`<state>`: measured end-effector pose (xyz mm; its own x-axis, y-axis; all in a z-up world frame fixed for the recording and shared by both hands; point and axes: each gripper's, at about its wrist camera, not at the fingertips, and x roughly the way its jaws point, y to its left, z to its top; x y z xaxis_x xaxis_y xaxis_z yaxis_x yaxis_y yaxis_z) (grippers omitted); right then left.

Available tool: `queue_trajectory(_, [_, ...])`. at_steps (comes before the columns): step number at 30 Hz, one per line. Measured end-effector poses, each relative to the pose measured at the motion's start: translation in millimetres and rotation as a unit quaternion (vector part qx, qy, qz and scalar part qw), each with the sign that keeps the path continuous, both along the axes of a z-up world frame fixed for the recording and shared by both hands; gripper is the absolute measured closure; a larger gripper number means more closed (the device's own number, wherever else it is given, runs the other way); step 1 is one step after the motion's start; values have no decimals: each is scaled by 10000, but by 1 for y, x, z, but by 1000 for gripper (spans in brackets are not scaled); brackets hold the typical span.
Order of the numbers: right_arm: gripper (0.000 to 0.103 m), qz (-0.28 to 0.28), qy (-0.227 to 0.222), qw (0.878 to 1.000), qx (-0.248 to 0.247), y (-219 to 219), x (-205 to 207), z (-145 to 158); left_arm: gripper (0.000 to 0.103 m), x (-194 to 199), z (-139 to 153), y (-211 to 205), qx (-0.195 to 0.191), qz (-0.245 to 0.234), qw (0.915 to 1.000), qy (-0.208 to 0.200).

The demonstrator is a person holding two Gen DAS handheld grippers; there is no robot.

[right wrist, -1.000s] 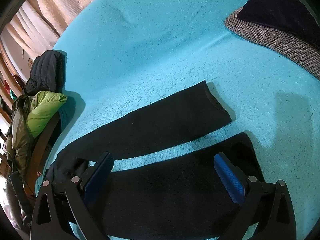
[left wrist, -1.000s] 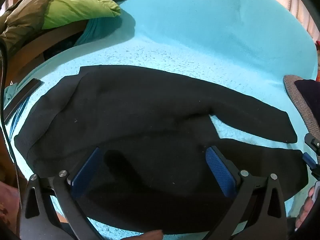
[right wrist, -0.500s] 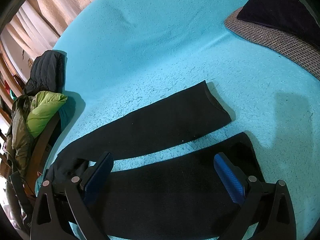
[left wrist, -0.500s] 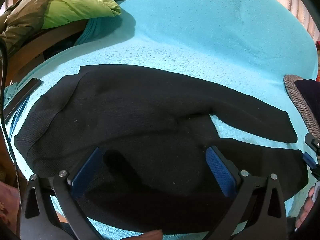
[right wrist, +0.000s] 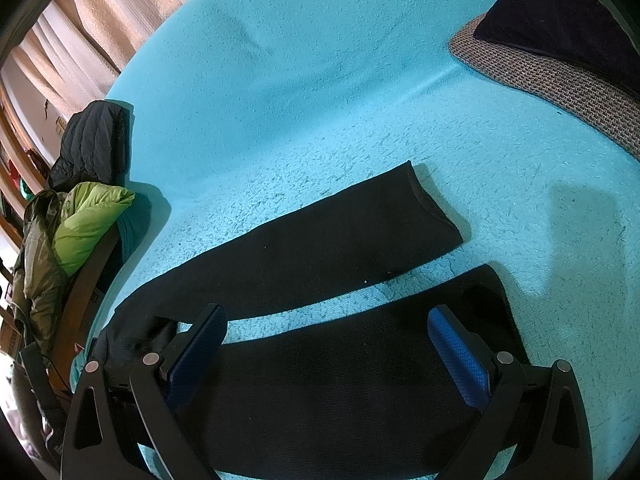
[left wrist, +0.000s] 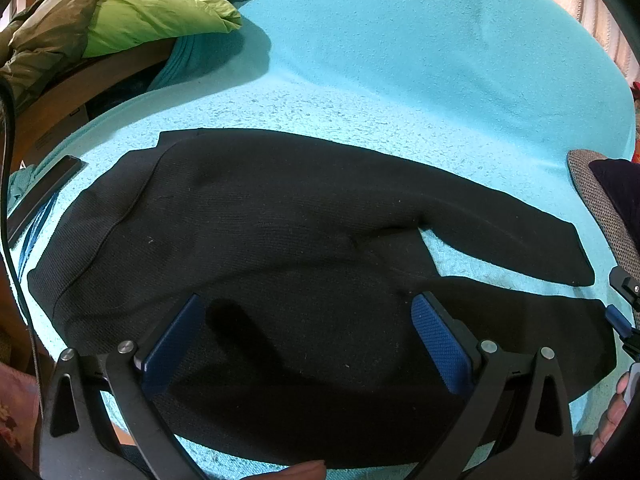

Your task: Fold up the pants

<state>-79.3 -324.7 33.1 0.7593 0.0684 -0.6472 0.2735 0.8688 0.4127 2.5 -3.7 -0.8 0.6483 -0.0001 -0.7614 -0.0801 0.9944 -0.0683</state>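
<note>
on the far left of the left wrist view, a lime green puffy jacket (left wrist: 156, 16) is heaped over a brown wooden frame (left wrist: 80, 92) at the edge of the bed. the black pants (left wrist: 280, 248) lie flat and unfolded on the turquoise blanket (left wrist: 400, 60), waistband to the left and both legs running off to the right, parted by a narrow wedge of blanket. the left gripper (left wrist: 308, 336) hangs above the seat of the pants, jaws spread wide with nothing between the blue pads (left wrist: 438, 344); whether the tips touch the cloth cannot be told. at the far right a grey woven cushion (left wrist: 592, 196) rests on the blanket, just beyond the leg ends.

in the right wrist view, beige curtains (right wrist: 120, 20) hang at the far left, with a dark jacket (right wrist: 94, 140) and the green one (right wrist: 90, 224) piled below them. the far pant leg (right wrist: 332, 240) angles up to the right, its cuff apart from the near pant leg (right wrist: 340, 380). the right gripper (right wrist: 328, 352) is over that near leg, jaws wide apart and holding nothing. the woven cushion (right wrist: 540, 76), a dark cloth (right wrist: 560, 16) lying on it, sits at the far right, well apart from the pants.
</note>
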Motion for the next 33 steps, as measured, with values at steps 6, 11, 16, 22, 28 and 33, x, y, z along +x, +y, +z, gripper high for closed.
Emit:
queue_trajectory(6, [2,-2,1,10000,-1,0,0,0,0,-1,-1,1,-4,-2,10000,3])
queue_trajectory(11, [2,-2,1,10000,1,0,0,0,0,-1,-1,1,-12,-7,10000,0])
queue_trajectory(16, [2,3,2,10000,0,0,0,0,0,-4,-1,3,-29,-18,10000,-20])
queue_trajectory(22, [2,0,1,10000,1,0,0,0,0,-4,0,4,-16,-24,10000,-30])
queue_trajectory(28, [2,1,1,10000,3,0,-1,-1,0,-3,1,3,35,-21,10000,-23])
queue_trajectory(33, [2,-3,2,10000,3,-1,-1,-1,0,-2,-2,1,73,-2,10000,26])
